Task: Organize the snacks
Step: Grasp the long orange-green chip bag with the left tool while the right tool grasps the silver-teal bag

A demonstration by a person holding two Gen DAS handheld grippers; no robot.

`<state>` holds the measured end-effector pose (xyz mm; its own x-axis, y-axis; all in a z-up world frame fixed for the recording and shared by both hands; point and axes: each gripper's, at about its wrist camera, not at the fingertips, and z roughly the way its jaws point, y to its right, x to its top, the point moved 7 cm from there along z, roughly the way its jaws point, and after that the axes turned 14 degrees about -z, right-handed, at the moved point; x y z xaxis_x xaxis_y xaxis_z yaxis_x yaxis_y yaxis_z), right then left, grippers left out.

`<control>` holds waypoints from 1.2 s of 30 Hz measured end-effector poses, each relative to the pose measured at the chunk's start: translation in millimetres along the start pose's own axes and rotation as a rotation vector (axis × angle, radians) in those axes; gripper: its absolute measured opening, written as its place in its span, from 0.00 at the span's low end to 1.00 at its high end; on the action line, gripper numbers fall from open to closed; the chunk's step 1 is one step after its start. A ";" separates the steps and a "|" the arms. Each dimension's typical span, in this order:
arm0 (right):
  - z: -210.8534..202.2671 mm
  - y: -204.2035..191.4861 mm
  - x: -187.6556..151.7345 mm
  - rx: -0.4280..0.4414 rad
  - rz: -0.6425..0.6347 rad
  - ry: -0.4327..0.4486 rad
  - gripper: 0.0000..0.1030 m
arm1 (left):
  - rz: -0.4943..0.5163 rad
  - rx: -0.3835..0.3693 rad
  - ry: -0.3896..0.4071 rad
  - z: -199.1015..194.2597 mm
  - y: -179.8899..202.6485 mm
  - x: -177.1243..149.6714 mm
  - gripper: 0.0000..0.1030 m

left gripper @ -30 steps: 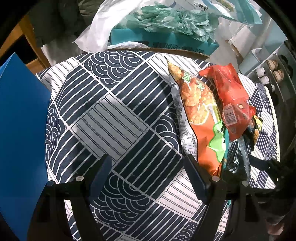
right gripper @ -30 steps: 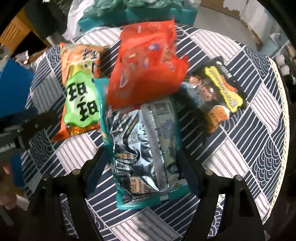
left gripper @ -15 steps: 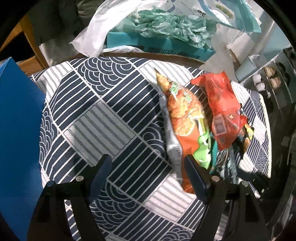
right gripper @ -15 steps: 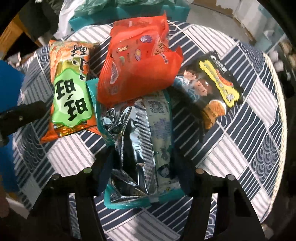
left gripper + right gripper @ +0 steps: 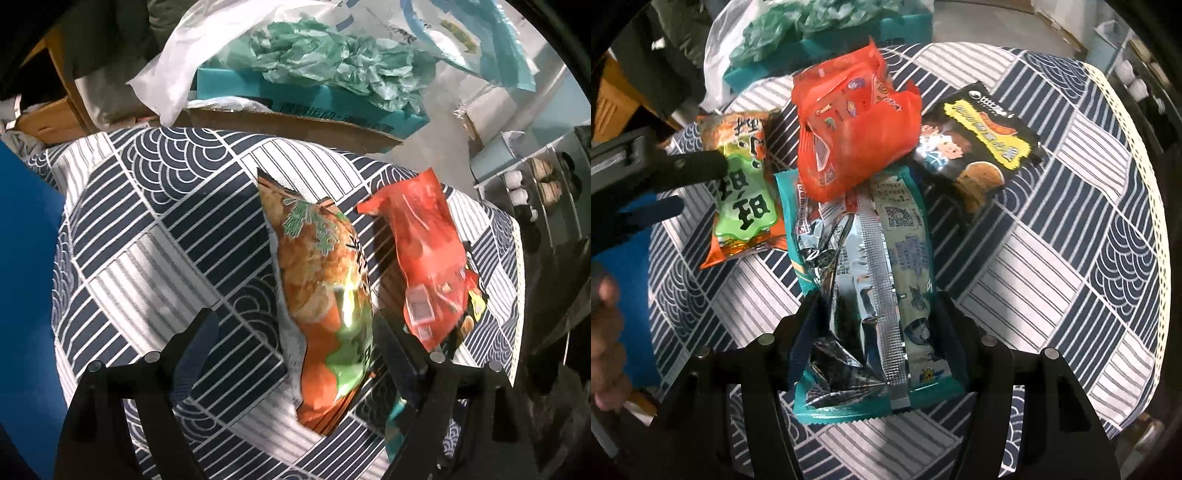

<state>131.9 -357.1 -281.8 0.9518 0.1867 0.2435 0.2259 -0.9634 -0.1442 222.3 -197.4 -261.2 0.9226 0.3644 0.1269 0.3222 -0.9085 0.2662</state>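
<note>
Right gripper (image 5: 877, 314): jaws clamped on the near end of the teal-and-silver snack bag (image 5: 864, 288), pads pressing both long edges, foil creased between them. The bag lies lengthwise near the middle of the round table (image 5: 1071, 258), which wears a navy-and-white patterned cloth.

Left gripper (image 5: 291, 343): jaws wide and opening. The near end of the orange-and-green snack bag (image 5: 325, 288) lies between them, closer to the right finger; neither pad presses on it. In the right wrist view this gripper comes in over the table's left edge, its finger above that bag. A hand (image 5: 605, 332) shows at the left border there.

Farther in: the red snack bag (image 5: 849, 129) rests on the far end of the teal-and-silver bag and overlaps the orange-and-green one's right side. The black-and-yellow snack bag (image 5: 979, 147) lies just right of it, toward the table's far right edge.

Beyond the far edge: a teal box (image 5: 332, 99) under crumpled green plastic (image 5: 332, 62), and a white plastic bag (image 5: 177, 74).
</note>
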 end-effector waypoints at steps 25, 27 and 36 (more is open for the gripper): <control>-31.4 -3.0 -14.1 0.101 0.095 0.061 0.60 | 0.096 0.078 -0.021 8.4 -26.6 -17.6 0.40; -33.4 -7.5 -14.7 0.105 0.087 0.062 0.60 | 0.103 0.087 -0.011 2.0 -34.9 -20.6 0.40; -43.4 -28.0 -11.8 0.122 0.057 0.080 0.60 | 0.193 0.116 0.044 -36.4 -51.7 -40.8 0.40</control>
<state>105.3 -340.7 -239.0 0.9453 0.1115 0.3066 0.1998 -0.9408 -0.2739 160.3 -157.8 -245.4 0.9602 0.1874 0.2072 0.1648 -0.9788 0.1216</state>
